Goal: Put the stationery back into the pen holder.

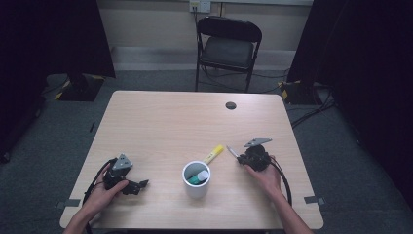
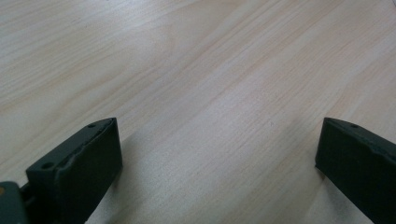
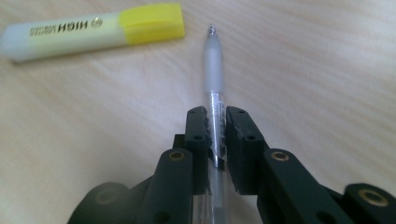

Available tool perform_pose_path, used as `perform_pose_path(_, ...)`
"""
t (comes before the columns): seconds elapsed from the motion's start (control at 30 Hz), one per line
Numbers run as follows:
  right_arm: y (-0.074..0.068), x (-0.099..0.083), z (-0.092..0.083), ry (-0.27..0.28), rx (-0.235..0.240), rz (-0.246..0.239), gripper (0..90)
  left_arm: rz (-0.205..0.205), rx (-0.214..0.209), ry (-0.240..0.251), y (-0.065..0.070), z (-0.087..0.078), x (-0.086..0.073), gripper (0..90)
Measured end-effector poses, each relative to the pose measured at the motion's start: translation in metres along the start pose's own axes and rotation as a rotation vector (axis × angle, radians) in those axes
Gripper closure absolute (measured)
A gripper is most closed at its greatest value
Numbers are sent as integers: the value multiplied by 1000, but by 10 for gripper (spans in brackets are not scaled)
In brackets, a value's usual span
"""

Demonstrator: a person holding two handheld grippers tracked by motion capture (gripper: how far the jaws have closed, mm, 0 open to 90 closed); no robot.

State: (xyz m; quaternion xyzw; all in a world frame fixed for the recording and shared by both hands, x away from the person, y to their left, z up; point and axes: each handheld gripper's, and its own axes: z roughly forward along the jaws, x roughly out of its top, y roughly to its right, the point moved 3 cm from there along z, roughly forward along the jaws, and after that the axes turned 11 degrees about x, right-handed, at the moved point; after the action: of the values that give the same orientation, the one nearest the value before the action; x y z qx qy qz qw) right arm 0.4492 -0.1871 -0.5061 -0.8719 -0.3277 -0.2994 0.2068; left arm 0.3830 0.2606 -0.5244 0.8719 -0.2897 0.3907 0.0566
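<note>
Lying clamped in right tongs (image 3: 215,123) — clear, slim pen (image 3: 213,60).

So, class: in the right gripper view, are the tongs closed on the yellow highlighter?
No: the right tongs are shut on a clear pen, while the yellow highlighter lies apart on the table.

The left hand (image 1: 104,190) comes in from about 7 o'clock in the high view, wrapped around the black left hand-held gripper (image 1: 139,185), which points toward 3 o'clock with its jaws spread wide and level. The right hand (image 1: 263,178) enters from 5 o'clock; its black right hand-held gripper (image 1: 239,159) points toward 10 o'clock, jaws clamped tight.
</note>
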Motion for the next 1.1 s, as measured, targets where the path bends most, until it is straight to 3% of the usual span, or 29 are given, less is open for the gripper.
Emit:
perform_pose_path(0.23,-18,-27,-22,-31,32,-47,793,0,2,-1,0,0,0,0)
perform_pose_path(0.37,-23,-35,-28,-28,46,-32,772,0,3,0,0,0,0,0)
perform_pose_path(0.53,-22,-29,-23,-25,56,-22,720,0,2,0,0,0,0,0)
perform_pose_path(0.73,-19,-16,-10,-18,70,-30,720,0,3,0,0,0,0,0)
perform_pose_path(0.97,-18,-6,-1,-12,52,-56,749,-1,3,1,0,0,0,0)
perform_pose_path(1.1,-12,-5,-1,1,55,-34,751,-1,2,0,0,0,0,0)
